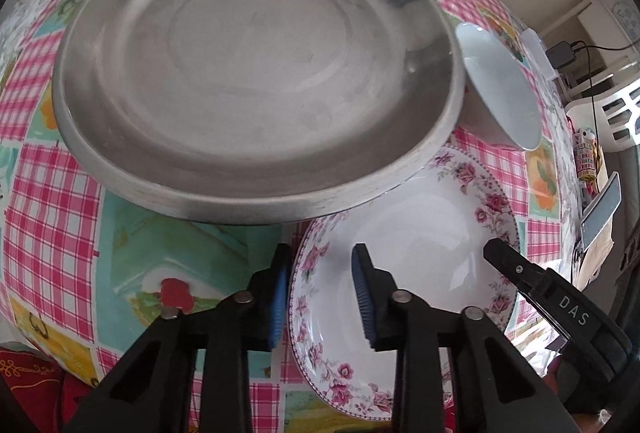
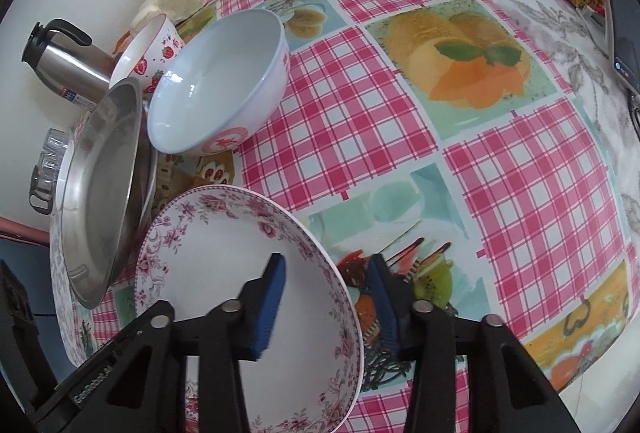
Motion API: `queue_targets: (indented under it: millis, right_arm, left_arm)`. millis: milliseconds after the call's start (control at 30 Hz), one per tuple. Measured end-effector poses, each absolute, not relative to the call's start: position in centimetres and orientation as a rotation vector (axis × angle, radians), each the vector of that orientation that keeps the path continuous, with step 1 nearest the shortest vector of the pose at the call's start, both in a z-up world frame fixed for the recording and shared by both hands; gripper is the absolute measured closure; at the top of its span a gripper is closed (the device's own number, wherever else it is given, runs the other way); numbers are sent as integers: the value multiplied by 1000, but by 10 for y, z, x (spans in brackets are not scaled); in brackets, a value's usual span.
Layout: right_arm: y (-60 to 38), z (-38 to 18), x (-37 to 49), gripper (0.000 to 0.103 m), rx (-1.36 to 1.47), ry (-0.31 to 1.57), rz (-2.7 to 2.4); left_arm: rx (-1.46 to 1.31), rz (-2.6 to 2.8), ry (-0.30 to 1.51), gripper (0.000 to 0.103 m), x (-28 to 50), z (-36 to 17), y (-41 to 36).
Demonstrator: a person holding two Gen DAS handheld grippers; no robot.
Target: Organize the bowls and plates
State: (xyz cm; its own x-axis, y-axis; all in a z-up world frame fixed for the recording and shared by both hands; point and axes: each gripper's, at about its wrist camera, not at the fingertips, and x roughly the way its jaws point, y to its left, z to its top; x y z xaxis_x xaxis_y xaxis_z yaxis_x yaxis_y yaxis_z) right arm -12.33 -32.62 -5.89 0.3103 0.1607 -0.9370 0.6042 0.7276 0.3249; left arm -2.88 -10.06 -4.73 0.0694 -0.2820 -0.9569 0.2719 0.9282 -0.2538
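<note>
On my left camera, my left tongs (image 1: 322, 297) straddle the flowered plate's (image 1: 420, 233) rim, pads not yet touching; it lies beside the steel pan (image 1: 256, 73). On my right camera, my right tongs (image 2: 328, 299) likewise straddle the opposite rim, ungripped. Uneven closing could tip the plate.

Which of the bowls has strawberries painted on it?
The small bowl farthest back, beside the steel flask; the big white bowl shows only a red emblem.

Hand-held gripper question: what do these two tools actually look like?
Each hand-held gripper, left and right, is black plastic with triangular cut-outs, silver rivets and two fingers faced with ribbed blue pads. One body reads "DAS" in white.
</note>
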Motion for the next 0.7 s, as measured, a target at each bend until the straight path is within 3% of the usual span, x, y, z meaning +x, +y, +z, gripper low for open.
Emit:
queue_targets:
  millis: [67,700]
  right_arm:
    - [-326,-61,-123,70,740,1247,-323]
    - [-326,-64,-126,74,763,1237,-321]
  left_arm:
    - [-16,-413,1439,77,-28,-48,-99]
    - [-31,-415,1435,79,-35,-47,-84]
